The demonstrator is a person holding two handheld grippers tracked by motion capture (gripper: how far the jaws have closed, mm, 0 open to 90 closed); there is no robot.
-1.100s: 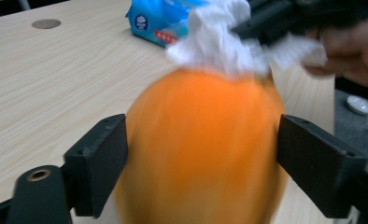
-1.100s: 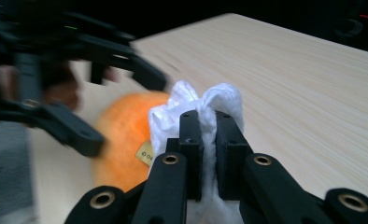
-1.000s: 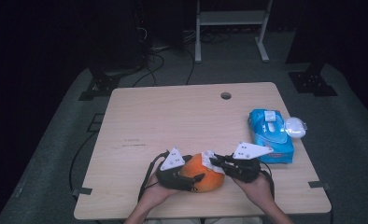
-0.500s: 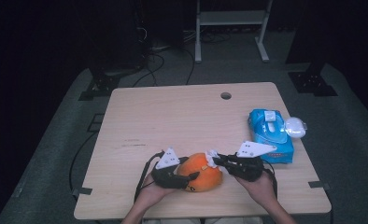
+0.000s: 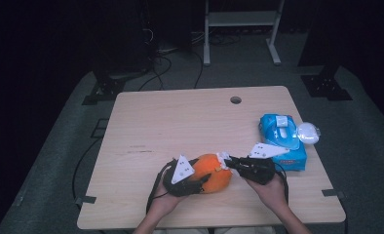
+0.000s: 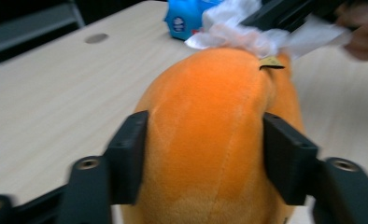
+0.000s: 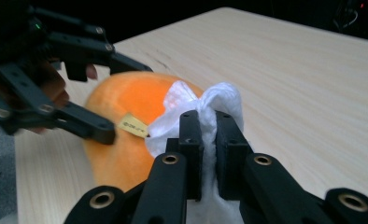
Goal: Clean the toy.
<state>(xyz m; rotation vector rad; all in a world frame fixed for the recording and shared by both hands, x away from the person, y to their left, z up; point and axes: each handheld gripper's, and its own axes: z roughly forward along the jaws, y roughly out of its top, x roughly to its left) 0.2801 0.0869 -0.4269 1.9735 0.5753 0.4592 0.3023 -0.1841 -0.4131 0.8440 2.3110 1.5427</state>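
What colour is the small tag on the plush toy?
Yellow; the small tag on the orange plush toy shows best in right gripper view.

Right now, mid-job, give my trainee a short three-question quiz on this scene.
1. True or false: the right gripper is shut on a white wipe.
2. What do the left gripper's jaws straddle? A) the blue wipes pack B) the orange plush toy C) a cup
3. Where does the wipe meet the toy: on its top by the small yellow tag, or underneath?

Key:
1. True: the wipe is pinched between its jaws.
2. B: one jaw sits on each side; they have just been closing on it.
3. On top, by the tag.
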